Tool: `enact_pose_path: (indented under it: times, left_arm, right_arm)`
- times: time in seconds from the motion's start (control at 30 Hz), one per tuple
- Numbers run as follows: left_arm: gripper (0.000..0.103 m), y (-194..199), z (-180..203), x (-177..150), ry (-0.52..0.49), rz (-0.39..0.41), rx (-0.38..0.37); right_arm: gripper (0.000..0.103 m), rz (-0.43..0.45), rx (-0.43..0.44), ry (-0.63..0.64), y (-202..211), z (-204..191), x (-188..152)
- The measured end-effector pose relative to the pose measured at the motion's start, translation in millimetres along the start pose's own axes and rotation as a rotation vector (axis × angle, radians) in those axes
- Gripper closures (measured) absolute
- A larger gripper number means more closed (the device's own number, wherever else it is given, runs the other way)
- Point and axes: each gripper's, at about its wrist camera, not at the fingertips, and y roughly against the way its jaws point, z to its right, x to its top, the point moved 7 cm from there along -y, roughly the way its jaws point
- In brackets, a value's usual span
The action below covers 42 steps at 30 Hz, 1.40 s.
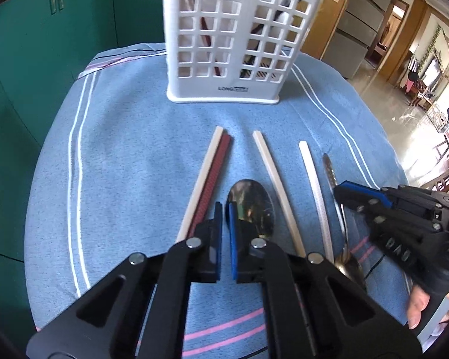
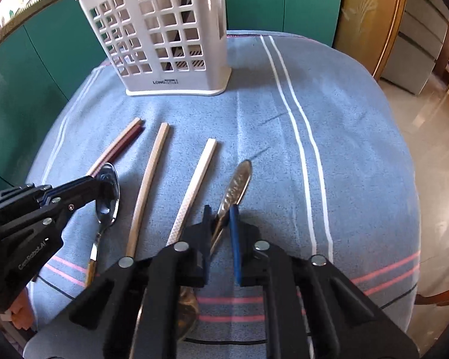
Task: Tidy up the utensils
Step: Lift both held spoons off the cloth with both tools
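A white lattice utensil holder (image 1: 224, 39) stands at the far side of the blue cloth (image 1: 119, 149); it also shows in the right wrist view (image 2: 167, 36). Several chopsticks lie in front of it: a cream and dark red pair (image 1: 208, 179), another cream one (image 1: 277, 191) and a white one (image 1: 314, 191). My left gripper (image 1: 226, 209) is nearly closed, empty, beside the bowl of a steel spoon (image 1: 253, 209). My right gripper (image 2: 221, 218) straddles the handle of a second spoon (image 2: 235, 185), jaws narrowly open around it.
Green cabinets (image 1: 45, 45) stand behind and left of the table. The cloth drops off at the table's right edge (image 2: 404, 179) above a shiny floor. Dark utensils stand inside the holder.
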Motion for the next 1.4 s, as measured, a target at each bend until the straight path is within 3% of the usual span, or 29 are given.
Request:
enact_pose_path:
  times: [0.2,0.3,0.4,0.47,0.67,0.77,0.97,1.2,1.23,1.3,1.4]
  left_arm:
    - [0.099,5,-2,3,0.005,0.010,0.006]
    - [0.098,3,0,1,-0.002,0.003,0.002]
    - [0.098,0,2,0,0.001,0.000,0.006]
    - [0.098,2,2,-2,-0.002,0.002,0.012]
    - [0.097,17,0,-7,0.006,0.030,0.022]
    - [0.094,24,-2,-12,0.017,0.039,0.030]
    - [0.088,42,-5,-24,0.025,0.058,0.039]
    - [0.084,49,-7,-29,0.029,0.058,0.038]
    - [0.083,50,-6,-28,0.026,0.059,0.033]
    - [0.080,50,-4,-26,0.025,0.060,0.015]
    - [0.080,45,3,-18,0.014,0.052,-0.028]
  right_arm:
    - [0.103,0.040,-0.027,-0.042,17,25,12]
    - [0.102,0.006,-0.040,0.007,20,23,2]
    - [0.091,-0.015,-0.034,0.046,24,16,-20]
    - [0.076,-0.004,-0.052,0.080,30,12,-35]
    - [0.075,0.104,-0.062,0.182,65,-2,-67]
    - [0.075,0.142,-0.060,0.276,76,-22,-84]
    - [0.075,0.236,-0.198,0.488,82,-60,-107]
    - [0.075,0.241,-0.266,0.607,61,-78,-112]
    - [0.078,0.241,-0.273,0.612,58,-78,-110]
    - [0.097,0.245,-0.261,0.610,55,-76,-105]
    - [0.101,0.265,-0.221,0.588,59,-76,-96]
